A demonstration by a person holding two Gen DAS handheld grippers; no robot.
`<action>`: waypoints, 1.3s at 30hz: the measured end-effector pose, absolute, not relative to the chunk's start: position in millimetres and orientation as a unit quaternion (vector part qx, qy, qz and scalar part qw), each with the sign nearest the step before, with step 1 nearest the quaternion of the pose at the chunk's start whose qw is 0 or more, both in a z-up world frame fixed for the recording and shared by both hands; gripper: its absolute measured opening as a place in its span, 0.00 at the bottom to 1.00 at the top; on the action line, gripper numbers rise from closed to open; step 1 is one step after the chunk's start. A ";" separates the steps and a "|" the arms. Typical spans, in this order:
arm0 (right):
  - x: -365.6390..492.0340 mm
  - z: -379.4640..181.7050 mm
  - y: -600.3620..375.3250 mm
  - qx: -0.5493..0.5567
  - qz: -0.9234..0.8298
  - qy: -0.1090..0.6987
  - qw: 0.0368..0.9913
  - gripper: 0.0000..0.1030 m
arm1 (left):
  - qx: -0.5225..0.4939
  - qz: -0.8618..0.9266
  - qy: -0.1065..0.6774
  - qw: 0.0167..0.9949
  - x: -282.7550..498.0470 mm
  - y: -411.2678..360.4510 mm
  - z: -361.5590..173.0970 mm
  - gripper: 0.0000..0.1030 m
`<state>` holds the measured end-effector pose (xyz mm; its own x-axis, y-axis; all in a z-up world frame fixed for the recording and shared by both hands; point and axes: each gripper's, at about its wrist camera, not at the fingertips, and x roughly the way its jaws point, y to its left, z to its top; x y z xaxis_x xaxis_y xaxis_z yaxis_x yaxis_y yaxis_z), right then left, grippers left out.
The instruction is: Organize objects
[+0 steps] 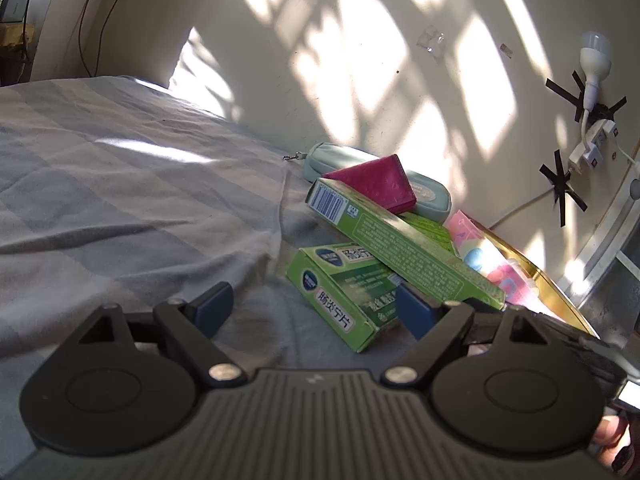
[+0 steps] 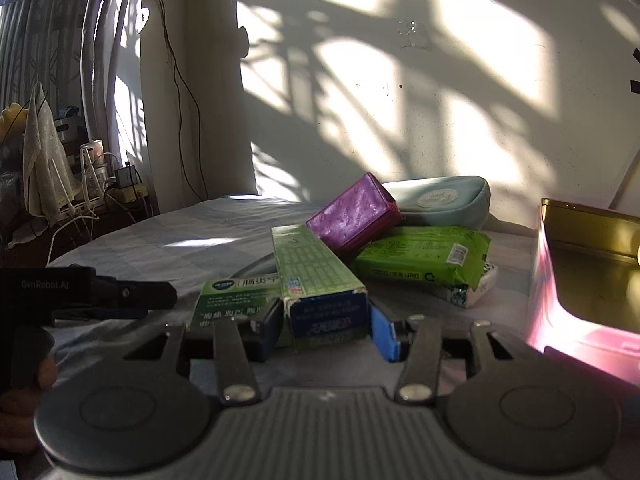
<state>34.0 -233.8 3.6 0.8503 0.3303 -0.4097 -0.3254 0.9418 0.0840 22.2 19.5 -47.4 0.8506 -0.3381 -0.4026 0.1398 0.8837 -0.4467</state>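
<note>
The right hand-held gripper [image 2: 326, 330] has its blue pads against both sides of the near end of a long green cardboard box with a blue end flap [image 2: 316, 280], clamped on it. That box lies tilted across a shorter green cardboard medicine box [image 2: 228, 300] on the grey-blue checked bedspread [image 2: 160, 236].

The left hand-held gripper [image 1: 316, 308] stands wide apart and holds nothing. Its right pad sits just beside the shorter green medicine box [image 1: 340, 292], under the long green box [image 1: 400, 240]; whether it touches either I cannot tell.

The left wrist view alone shows a pink printed packet [image 1: 484, 256] beside the pile and a white bulb holder taped to the wall [image 1: 594, 64]. The right wrist view alone shows a green plastic wipes pack [image 2: 428, 256] under a purple-pink wallet [image 2: 354, 216], a pale blue zip pouch [image 2: 440, 200] behind, and a gold-coloured tin [image 2: 592, 256] at the right. It also shows the left hand-held gripper from the side, at the picture's left edge.

Both hand-held grippers point slightly downward over the bed.
</note>
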 end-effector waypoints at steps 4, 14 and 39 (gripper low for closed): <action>35.0 1.3 -235.9 0.015 0.173 0.217 0.961 0.46 | -0.204 -0.124 0.245 0.940 22.9 19.6 -47.7 0.87; 32.9 0.7 -236.8 0.024 0.175 0.218 0.960 0.54 | -0.209 -0.122 0.254 0.937 26.0 21.1 -49.3 0.87; 32.8 -0.4 -236.6 0.018 0.165 0.217 0.962 0.86 | -0.212 -0.121 0.255 0.936 27.0 20.7 -50.5 0.88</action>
<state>32.8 -236.6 -0.4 0.8515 0.3248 -0.4116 -0.3093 0.9451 0.1059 27.0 20.7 -50.5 0.8409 -0.3348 -0.4251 0.1190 0.8808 -0.4583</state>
